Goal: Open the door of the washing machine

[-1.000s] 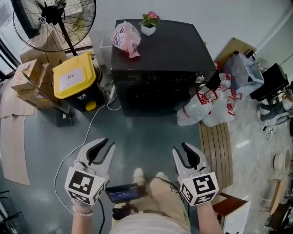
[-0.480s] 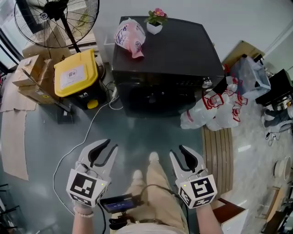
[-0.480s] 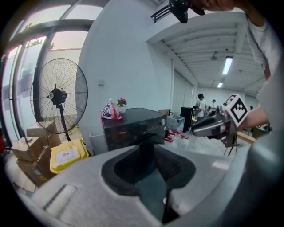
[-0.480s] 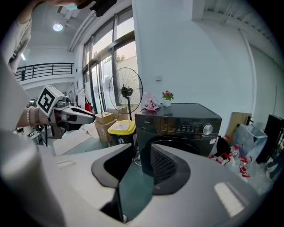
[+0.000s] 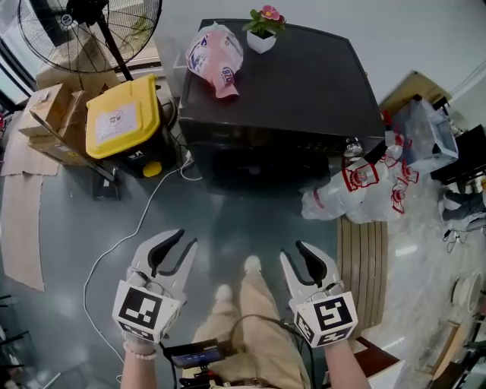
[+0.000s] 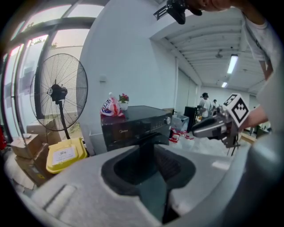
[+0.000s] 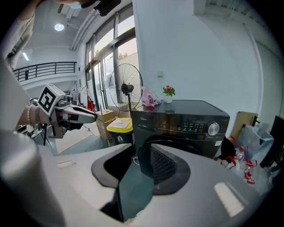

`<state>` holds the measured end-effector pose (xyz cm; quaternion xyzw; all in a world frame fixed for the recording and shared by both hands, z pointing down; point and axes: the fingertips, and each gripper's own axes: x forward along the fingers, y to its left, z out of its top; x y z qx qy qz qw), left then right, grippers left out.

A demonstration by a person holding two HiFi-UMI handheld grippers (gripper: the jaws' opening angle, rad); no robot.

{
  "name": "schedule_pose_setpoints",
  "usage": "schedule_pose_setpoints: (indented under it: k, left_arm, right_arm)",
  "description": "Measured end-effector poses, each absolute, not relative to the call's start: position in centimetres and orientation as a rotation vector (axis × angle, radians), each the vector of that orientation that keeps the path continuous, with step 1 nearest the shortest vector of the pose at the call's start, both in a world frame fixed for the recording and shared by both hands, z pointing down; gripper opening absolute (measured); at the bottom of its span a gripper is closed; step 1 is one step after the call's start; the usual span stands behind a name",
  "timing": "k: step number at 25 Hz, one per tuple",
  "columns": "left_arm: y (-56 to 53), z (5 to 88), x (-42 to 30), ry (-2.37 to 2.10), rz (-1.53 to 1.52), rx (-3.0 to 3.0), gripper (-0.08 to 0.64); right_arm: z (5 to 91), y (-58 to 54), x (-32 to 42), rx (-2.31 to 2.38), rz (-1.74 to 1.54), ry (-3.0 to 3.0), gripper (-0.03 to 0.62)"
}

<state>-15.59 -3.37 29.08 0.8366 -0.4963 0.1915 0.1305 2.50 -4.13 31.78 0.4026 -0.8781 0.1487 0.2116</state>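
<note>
The black front-loading washing machine stands against the far wall, its round door shut and facing me. Both grippers hang over the floor a good step short of it. My left gripper is open with nothing between its fingers. My right gripper is open too and holds nothing. In the left gripper view the washing machine shows past the left gripper, with the right gripper off to the side. The right gripper view shows the machine's control knob and the left gripper.
A pink bag and a potted flower sit on the machine. A yellow-lidded bin, cardboard boxes and a standing fan are to its left. Plastic bags and a slatted board lie right. A white cable crosses the floor.
The person has stepped forward, so the washing machine looks nearer and larger. Both grippers have come forward and down with the step. Their jaws still hold nothing.
</note>
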Motion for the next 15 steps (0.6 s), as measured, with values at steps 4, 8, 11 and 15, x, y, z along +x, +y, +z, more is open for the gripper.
schedule_pose_setpoints:
  k: [4,8,11,15]
  left_arm:
    - [-5.1,30.6,-15.3,-1.436,0.567,2.426,0.098]
    - [-7.1,32.1,-15.4,-1.436,0.582,2.396,0.1]
    - [-8.5,33.4,-15.4,-1.447,0.595,2.411,0.101]
    - [-10.2,35.0,-15.4,-1.438,0.617,2.416,0.107]
  right_arm:
    - [33.2,-6.0,2.6,1.1,0.425,-2.434,0.117]
    - [34.6,-7.7,2.5,1.092,0.441,-2.433,0.117]
    - [35.9,-8.5,2.7,1.083,0.453,-2.425,0.117]
    - [37.5,-9.6,3.0,1.072,0.468,-2.417,0.117]
